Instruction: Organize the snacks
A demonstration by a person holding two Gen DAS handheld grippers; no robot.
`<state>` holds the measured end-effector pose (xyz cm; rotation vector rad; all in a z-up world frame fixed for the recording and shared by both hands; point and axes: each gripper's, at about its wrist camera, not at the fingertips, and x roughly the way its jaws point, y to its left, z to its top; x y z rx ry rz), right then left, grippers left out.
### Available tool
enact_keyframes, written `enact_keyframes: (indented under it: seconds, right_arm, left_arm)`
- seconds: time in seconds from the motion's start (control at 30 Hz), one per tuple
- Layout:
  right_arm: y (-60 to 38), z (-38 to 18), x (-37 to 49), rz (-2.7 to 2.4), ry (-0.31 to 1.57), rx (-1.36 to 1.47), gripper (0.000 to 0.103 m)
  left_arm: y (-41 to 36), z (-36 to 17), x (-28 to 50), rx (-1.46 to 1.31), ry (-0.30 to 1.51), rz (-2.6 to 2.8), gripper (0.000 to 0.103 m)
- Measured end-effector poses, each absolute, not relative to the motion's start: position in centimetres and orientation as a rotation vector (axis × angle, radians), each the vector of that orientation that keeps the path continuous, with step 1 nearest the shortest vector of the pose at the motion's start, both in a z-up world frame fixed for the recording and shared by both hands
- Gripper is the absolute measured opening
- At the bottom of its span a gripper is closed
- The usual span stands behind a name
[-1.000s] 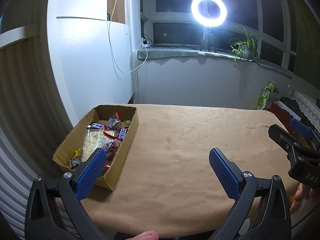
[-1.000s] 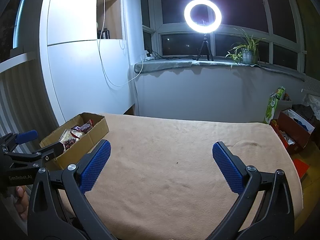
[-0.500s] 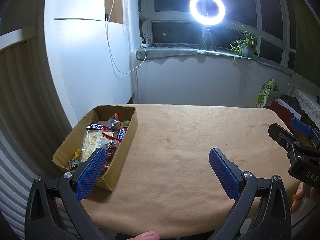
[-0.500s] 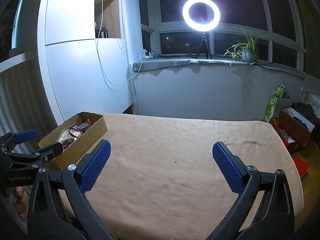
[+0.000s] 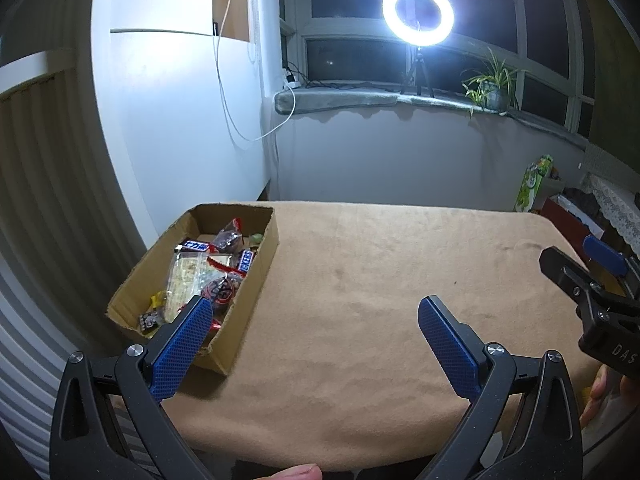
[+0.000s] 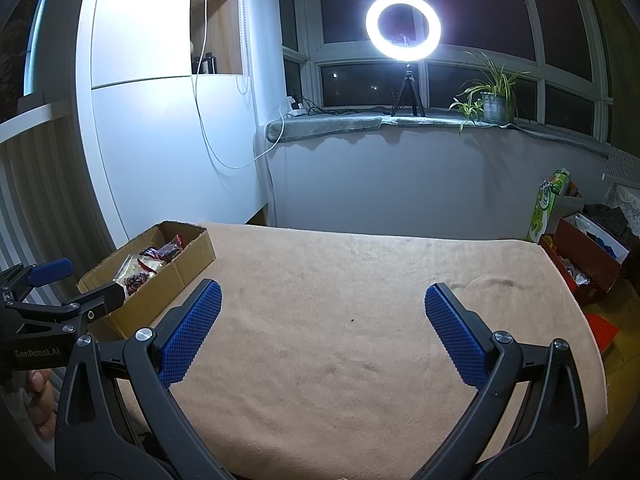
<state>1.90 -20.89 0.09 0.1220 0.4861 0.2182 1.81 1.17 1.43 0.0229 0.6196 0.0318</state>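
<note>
Wrapped snacks (image 5: 208,276), among them candy bars and clear packets, lie inside an open brown cardboard box (image 5: 256,280) at the left edge of the tan cloth-covered table (image 5: 380,280). The left gripper (image 5: 316,312), with black arms and blue textured pads, hangs above the table's near edge with jaws spread wide and empty, its left pad before the box. The right gripper (image 6: 320,300) is likewise wide and empty over bare cloth.

Bare blanket (image 6: 360,320) beside snack box (image 5: 256,280)
</note>
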Motion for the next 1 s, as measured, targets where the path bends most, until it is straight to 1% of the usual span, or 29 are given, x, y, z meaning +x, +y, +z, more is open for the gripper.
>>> enact_keyframes:
  seconds: [1.0]
  right_arm:
    - [-20.4,-1.0,1.6,0.222,0.500,0.118,0.103]
  left_arm:
    - [0.8,1.3,1.0,0.055,0.591,0.080,0.102]
